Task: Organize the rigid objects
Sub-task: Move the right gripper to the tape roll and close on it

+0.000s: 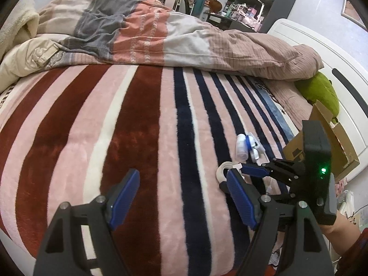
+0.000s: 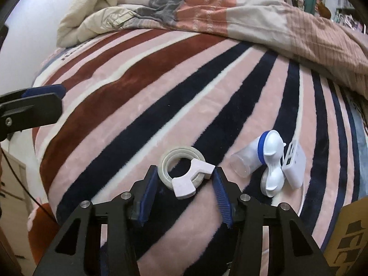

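Your right gripper (image 2: 185, 193), jaws spread wide, already straddles the tape roll (image 2: 181, 169) dead ahead; your open left gripper (image 1: 181, 197) sits farther off.

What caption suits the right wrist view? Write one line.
Open right tongs straddle a tape roll with dispenser clip on the striped blanket, beside a suction-cup holder and white USB charger.

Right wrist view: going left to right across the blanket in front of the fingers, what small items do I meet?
Tape roll with its pink dispenser clip → clear cup → white and blue suction holder → white USB charger → cardboard box at the right edge.
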### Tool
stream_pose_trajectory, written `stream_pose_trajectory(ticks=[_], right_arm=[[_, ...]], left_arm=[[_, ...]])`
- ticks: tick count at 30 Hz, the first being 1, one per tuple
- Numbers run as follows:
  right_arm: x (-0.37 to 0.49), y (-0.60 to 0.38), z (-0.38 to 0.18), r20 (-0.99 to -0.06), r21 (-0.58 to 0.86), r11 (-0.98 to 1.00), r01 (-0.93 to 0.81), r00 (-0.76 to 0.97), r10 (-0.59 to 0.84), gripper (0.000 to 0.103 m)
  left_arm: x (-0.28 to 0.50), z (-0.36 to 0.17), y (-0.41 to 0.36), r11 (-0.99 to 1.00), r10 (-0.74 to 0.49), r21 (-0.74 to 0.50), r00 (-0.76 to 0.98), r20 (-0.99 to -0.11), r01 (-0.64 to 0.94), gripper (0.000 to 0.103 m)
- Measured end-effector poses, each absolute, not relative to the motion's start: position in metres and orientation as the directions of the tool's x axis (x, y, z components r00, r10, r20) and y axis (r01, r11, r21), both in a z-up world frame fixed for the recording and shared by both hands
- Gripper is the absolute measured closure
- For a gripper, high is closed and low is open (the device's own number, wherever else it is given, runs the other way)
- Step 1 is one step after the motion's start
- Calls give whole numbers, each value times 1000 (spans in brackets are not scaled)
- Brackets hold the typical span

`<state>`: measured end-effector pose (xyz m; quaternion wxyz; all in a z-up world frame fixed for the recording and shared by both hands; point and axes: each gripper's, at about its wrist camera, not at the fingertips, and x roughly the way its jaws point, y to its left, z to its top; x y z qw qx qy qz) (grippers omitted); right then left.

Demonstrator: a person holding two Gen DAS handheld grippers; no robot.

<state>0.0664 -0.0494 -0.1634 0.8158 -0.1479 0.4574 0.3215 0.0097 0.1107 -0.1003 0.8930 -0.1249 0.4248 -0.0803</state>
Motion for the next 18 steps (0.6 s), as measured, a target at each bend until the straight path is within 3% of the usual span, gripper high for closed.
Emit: stream_pose_trajectory(ticks=[4,10,14,18], right_arm=[[50,-58,-139,-810,65,721,-690,385,442,59],[18,-79,-78,-718,62,666,-743,431,547,59],[3,-111,-39,-646,38,675,-737,498,579,59],[-3,-146,-18,-589,18,715,-699,570,572,59]], left_arm=[[10,-87,93,950,-291,-298,613,-735,94,28],[14,-52,46,885,-463,-394,571,-678,250,30],[18,-22,5,845,-534,-414,547,-645,339,53],[23,3,-39,831,-553,-381,536,-637,405,67]])
